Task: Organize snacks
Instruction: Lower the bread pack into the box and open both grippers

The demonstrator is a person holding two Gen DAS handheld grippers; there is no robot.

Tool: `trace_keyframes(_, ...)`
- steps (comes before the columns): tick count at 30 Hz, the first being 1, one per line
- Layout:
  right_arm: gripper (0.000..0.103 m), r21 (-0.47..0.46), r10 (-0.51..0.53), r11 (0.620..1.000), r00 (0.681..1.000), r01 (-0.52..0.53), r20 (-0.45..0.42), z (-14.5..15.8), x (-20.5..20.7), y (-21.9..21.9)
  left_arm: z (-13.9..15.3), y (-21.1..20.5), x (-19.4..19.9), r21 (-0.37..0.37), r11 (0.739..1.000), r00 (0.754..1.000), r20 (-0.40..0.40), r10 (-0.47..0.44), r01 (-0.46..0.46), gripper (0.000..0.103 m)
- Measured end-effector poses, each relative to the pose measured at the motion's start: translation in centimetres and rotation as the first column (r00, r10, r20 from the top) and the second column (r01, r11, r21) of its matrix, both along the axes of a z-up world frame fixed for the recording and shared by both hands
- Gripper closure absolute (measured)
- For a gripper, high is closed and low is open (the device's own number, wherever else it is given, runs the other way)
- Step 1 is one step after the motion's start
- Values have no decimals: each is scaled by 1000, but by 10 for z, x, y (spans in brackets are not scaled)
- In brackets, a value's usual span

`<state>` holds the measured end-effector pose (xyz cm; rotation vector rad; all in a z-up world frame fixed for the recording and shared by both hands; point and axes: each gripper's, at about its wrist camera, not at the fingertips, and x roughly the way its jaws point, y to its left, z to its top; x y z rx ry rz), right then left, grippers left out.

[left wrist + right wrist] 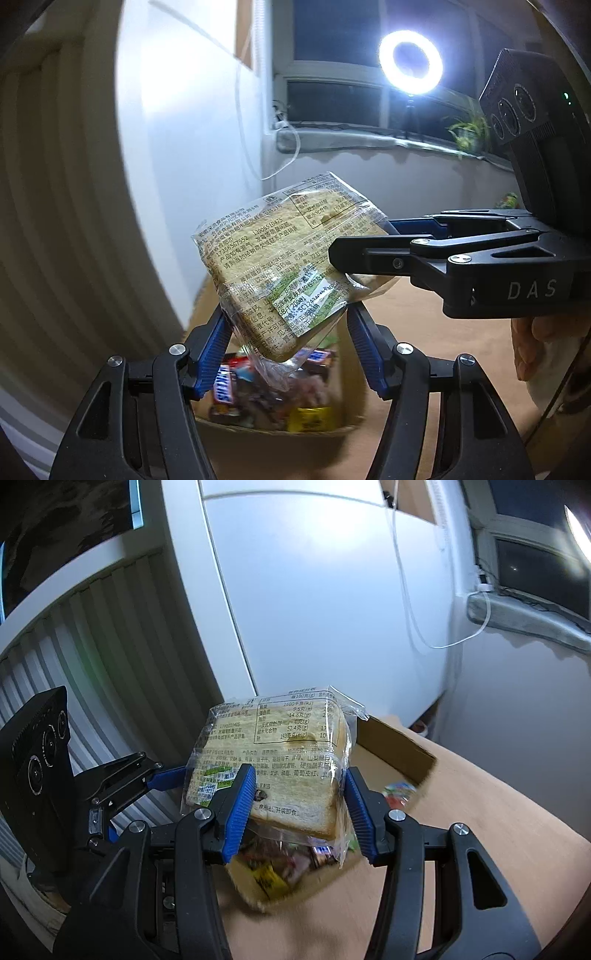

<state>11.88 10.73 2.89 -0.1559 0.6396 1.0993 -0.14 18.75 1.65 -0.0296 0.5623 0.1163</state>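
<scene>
Above a cardboard box [354,373] on the wooden tabletop [443,332], one wrapped bread sandwich [284,266] hangs in the air between two hand-held grippers. The right gripper [299,797] has its jaws clenched on the lower half of the packet, one blue pad on each side. The left gripper [288,354] reaches in from the opposite side; its jaws flank the packet's lower corner, the left pad touching the wrapper, though whether the right one presses on it cannot be told. The sandwich is held label side up and tilted, apparently so it can be passed between grippers or lowered into the box. Inside the box lie several blurred snacks, among them at least two chocolate bars [223,387] and one yellow packet [310,419]; an exact count is not possible. One more colourful packet [400,792] lies near the box's far flap.
</scene>
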Motion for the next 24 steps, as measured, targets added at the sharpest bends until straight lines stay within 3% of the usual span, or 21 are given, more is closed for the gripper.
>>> trace_keyframes(1,46,-28,2,1000,1000,-2,-5,-10,5,7,-4,5,3,-7,1000,1000,-14,2,-2,36)
trace_keyframes(3,36,-58,-48,997,998,50,47,-23,4,6,-15,13,4,1,1000,999,-37,28,-28,20)
trace_keyframes(8,18,-30,-138,989,983,143,120,-38,-13,-24,-36,38,-14,-68,993,993,-64,97,-101,20)
trace_keyframes(11,0,-22,-190,980,968,196,163,-40,-26,-44,-36,47,-28,-93,986,990,-35,136,-139,16)
trace_keyframes(17,0,-3,-328,940,909,340,257,-36,-50,-86,-20,45,-41,-164,976,986,58,157,-145,11)
trace_keyframes(19,0,17,-353,932,899,361,259,-35,-55,-99,-14,35,-41,-176,976,984,105,145,-126,0)
trace_keyframes(24,0,31,-470,880,860,474,199,-39,-68,-139,-5,5,-33,-180,980,980,162,118,-89,0)
